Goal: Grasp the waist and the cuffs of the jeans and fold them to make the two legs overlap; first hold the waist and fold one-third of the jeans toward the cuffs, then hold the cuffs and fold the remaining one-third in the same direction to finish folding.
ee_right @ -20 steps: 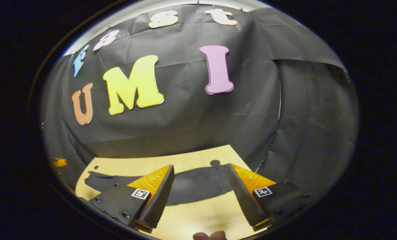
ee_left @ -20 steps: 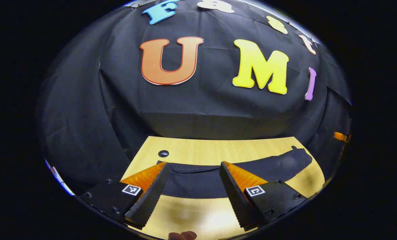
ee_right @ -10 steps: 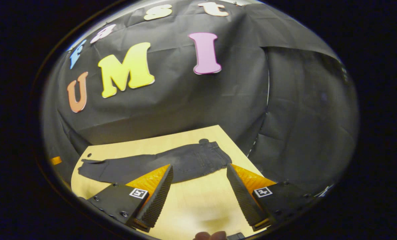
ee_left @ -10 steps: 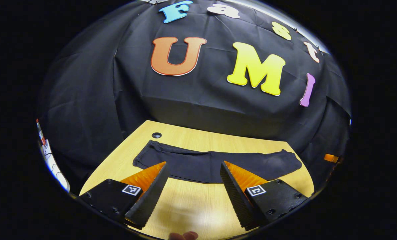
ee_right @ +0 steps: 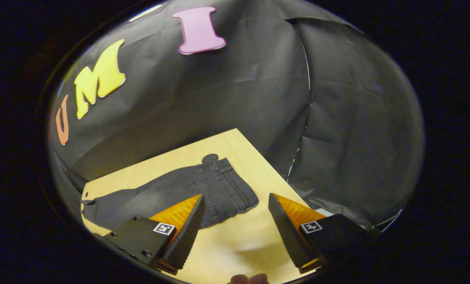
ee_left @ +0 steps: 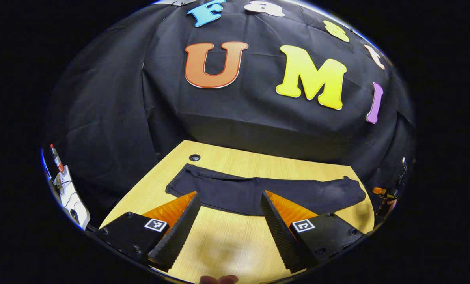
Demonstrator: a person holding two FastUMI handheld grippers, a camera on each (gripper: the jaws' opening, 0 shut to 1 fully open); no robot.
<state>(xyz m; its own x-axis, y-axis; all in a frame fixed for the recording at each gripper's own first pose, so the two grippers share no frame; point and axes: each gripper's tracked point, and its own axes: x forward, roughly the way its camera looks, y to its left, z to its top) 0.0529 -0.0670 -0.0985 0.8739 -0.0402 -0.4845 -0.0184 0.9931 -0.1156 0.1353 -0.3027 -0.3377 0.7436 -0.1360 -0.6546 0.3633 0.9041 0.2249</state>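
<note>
Jeans (ee_left: 258, 191) lie flat across the far half of the table (ee_left: 227, 240), legs already laid one over the other, stretched lengthwise. In the left gripper view the cuffs (ee_left: 178, 185) sit at the left near a round hole (ee_left: 194, 157) in the tabletop. In the right gripper view the waist (ee_right: 229, 183) lies at the right end, close to the table edge. Left gripper (ee_left: 229, 205) hangs above bare wood in front of the jeans, jaws spread, holding nothing. Right gripper (ee_right: 235, 207) hangs just short of the waist, jaws spread, holding nothing.
</note>
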